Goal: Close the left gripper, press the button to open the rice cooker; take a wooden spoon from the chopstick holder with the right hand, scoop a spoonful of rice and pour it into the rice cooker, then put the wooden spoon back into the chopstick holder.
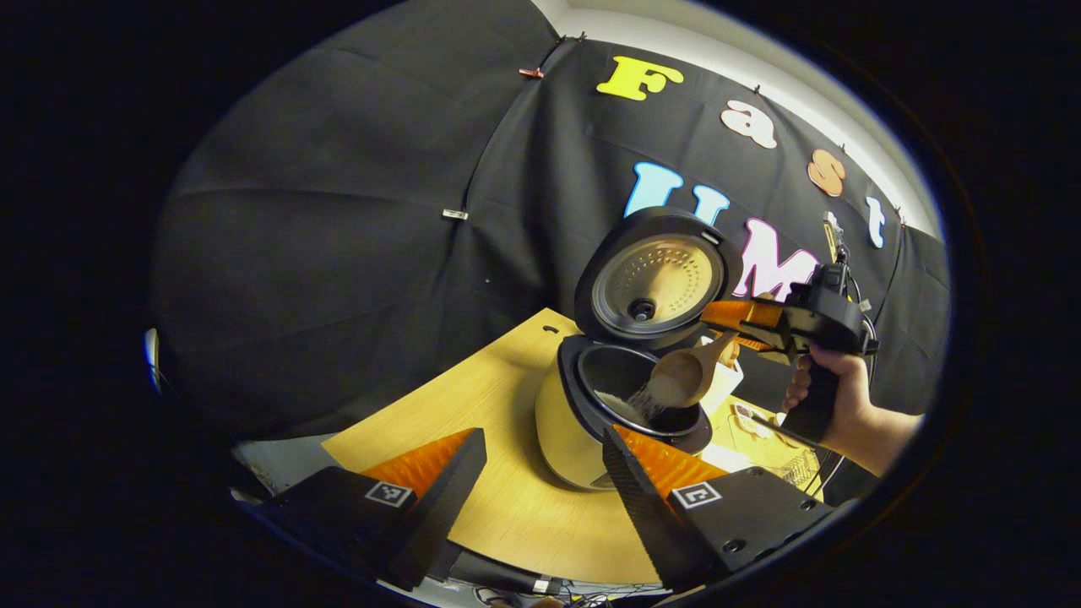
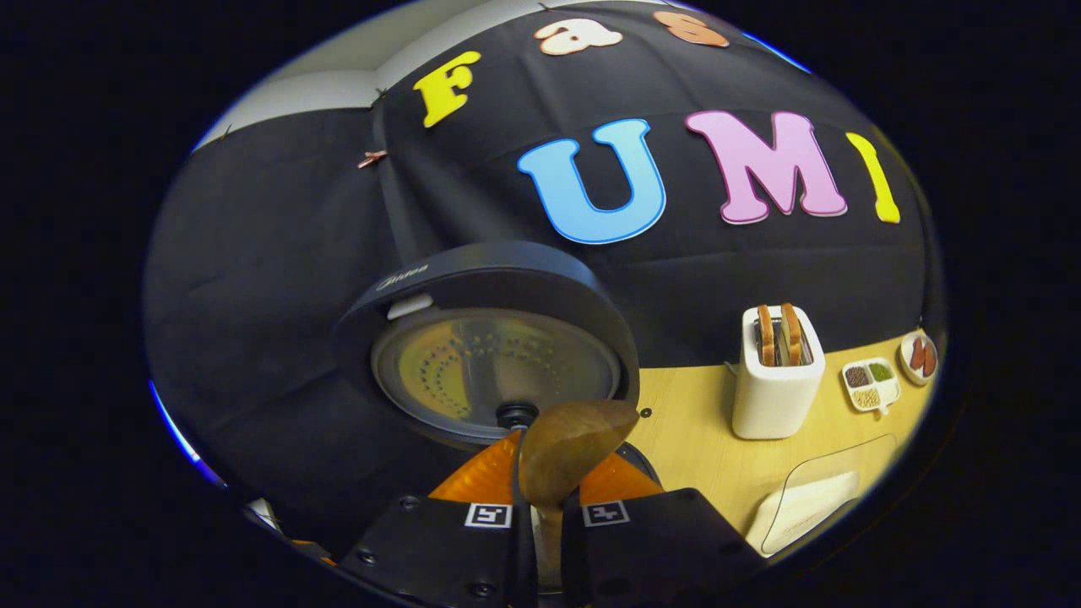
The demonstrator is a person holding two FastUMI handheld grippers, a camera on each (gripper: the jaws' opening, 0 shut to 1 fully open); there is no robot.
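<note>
The rice cooker (image 1: 566, 422) stands open on the wooden table, its lid (image 1: 654, 283) tipped up and back. Over the dark inner pot a wooden spoon (image 1: 688, 376) is tilted down, and white rice (image 1: 638, 405) streams from its bowl into the pot. My right gripper (image 1: 743, 329), held by a hand, is shut on the spoon's handle. In the right gripper view the spoon's bowl (image 2: 566, 452) rises from between the closed fingers, before the lid's underside (image 2: 494, 371). My left gripper (image 1: 540, 460) hangs open in front of the cooker, holding nothing.
A white toaster (image 2: 777, 380) with two slices stands at the back right of the table (image 2: 701, 447). Beyond it sit a divided dish of grains (image 2: 871, 382) and a small plate (image 2: 919, 355). A clear container (image 2: 819, 498) lies near the table's right edge.
</note>
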